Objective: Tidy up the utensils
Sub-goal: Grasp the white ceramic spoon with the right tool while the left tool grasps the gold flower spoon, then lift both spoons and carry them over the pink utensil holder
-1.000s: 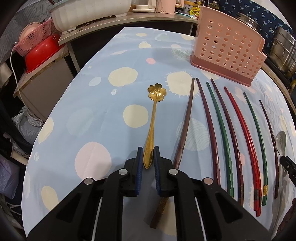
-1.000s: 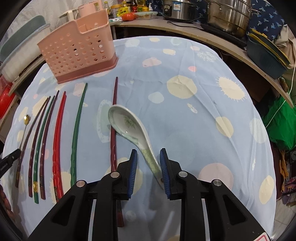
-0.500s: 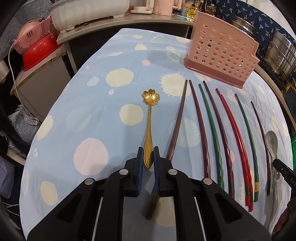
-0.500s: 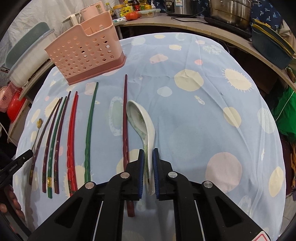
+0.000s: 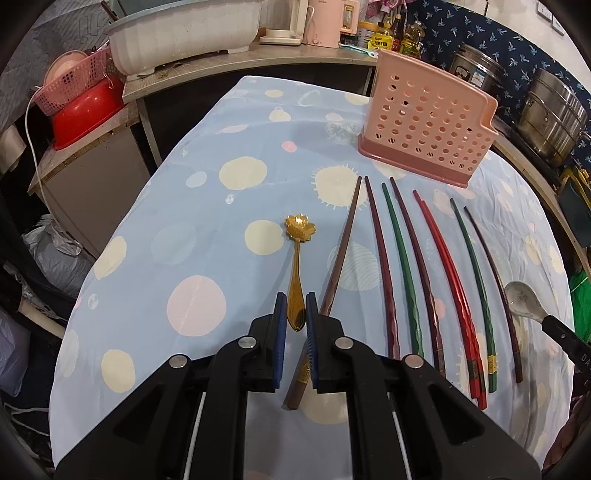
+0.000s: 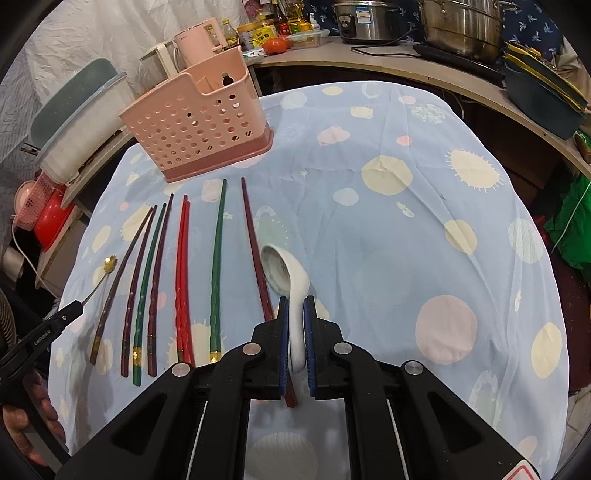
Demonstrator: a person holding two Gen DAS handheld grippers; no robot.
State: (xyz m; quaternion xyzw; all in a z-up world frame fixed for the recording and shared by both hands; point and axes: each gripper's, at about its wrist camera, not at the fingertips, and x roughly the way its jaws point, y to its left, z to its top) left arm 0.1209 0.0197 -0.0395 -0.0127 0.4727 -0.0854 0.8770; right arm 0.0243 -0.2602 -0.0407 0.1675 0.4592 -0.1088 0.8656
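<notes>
My left gripper [image 5: 295, 306] is shut on the handle of a gold flower-shaped spoon [image 5: 299, 230] and holds it above the table. My right gripper [image 6: 296, 310] is shut on the handle of a white ceramic soup spoon [image 6: 282, 267], lifted off the cloth. Several red, green and brown chopsticks [image 5: 402, 266] lie side by side on the table; they also show in the right wrist view [image 6: 183, 266]. A pink perforated utensil holder [image 5: 424, 118] stands at the far end; it also shows in the right wrist view [image 6: 195, 118].
The table is covered by a light blue dotted cloth [image 6: 406, 240]. Counters around it carry steel pots [image 6: 458, 26], bottles, a pink kettle [image 6: 197, 38], a white tub [image 5: 184, 33] and a red basin [image 5: 85, 114].
The right gripper closed on the white spoon's handle and lifted it. Both grippers rose and pulled back from the table with their spoons.
</notes>
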